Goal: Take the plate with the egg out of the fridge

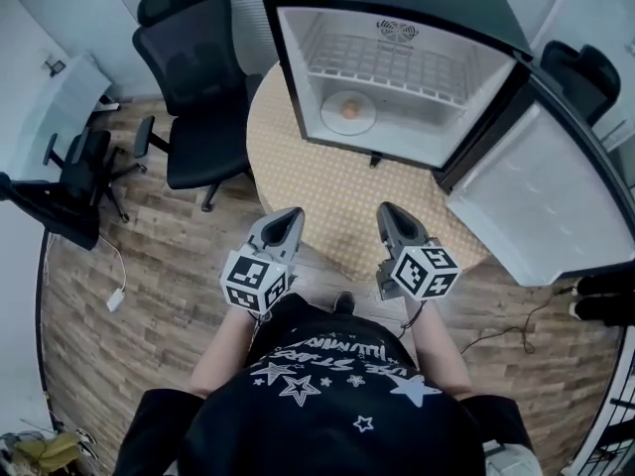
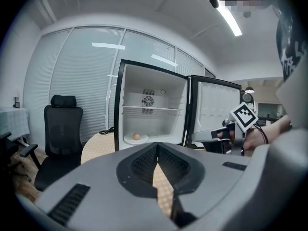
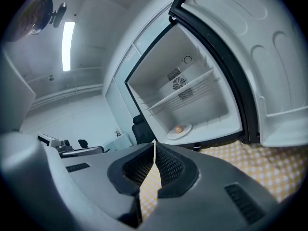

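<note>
In the fridge (image 1: 298,72), on its floor, we see the plate (image 1: 330,116) with the egg (image 1: 349,110). The left gripper (image 1: 291,214) and the right gripper (image 1: 388,209) are over the table (image 1: 327,191), each with jaws together, nothing between.

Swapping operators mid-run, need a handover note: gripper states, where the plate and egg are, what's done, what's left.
Left gripper: shut, empty, held close to the body, well short of the fridge.
Right gripper: shut, empty, level with the left one.
The fridge stands on the round table with its door swung wide open.
Plate: on the fridge floor under the wire shelf, with the egg on it.
Done: door is open.
Left: open a gripper, reach in, take the plate by its rim and bring it out, probably best kept level so the egg doesn't roll.
</note>
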Demonstrator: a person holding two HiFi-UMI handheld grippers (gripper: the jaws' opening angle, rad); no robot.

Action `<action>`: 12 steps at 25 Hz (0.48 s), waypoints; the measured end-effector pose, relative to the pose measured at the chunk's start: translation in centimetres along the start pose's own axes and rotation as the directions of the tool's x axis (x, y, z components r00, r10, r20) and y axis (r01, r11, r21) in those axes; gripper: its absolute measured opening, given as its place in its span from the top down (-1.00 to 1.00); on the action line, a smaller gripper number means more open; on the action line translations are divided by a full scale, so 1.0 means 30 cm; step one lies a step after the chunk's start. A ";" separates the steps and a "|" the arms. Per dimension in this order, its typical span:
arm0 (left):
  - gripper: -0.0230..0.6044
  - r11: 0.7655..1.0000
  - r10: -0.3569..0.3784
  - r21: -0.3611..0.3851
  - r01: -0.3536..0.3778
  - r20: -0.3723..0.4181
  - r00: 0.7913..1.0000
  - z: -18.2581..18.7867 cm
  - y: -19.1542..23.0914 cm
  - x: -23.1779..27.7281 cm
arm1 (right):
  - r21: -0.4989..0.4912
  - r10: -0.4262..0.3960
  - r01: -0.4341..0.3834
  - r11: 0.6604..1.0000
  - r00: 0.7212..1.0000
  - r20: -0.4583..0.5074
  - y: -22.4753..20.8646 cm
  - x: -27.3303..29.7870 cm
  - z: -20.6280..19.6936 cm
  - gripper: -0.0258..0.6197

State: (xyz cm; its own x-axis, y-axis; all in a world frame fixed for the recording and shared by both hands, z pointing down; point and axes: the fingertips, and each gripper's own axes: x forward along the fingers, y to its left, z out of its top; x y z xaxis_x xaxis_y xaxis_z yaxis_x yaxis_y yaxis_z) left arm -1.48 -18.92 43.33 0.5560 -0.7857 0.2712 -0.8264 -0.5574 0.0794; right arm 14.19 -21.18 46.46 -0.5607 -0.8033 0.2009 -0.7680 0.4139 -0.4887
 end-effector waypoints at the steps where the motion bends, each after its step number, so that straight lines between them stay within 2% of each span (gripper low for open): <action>1: 0.91 1.000 0.010 0.000 -0.010 -0.001 1.000 0.003 0.004 0.003 | 0.015 -0.005 0.005 1.000 1.000 -0.003 -0.015 0.012 -0.001 0.83; 7: 0.91 0.999 0.046 0.009 -0.045 -0.024 0.999 0.002 0.055 0.015 | 0.130 -0.014 0.017 0.991 1.000 -0.025 -0.052 0.062 -0.029 0.83; 12: 0.91 1.000 0.020 0.011 -0.019 -0.034 0.999 -0.014 0.100 0.092 | 0.165 -0.068 0.071 0.984 0.997 -0.029 -0.085 0.084 -0.040 0.83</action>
State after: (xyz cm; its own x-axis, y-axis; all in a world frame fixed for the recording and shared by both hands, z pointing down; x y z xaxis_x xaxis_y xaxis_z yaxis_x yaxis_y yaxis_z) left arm -2.45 -22.63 44.72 0.5364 -0.7867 0.3054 -0.8359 -0.5451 0.0640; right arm 14.36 -23.75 49.23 -0.5162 -0.8168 0.2577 -0.7443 0.2789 -0.6068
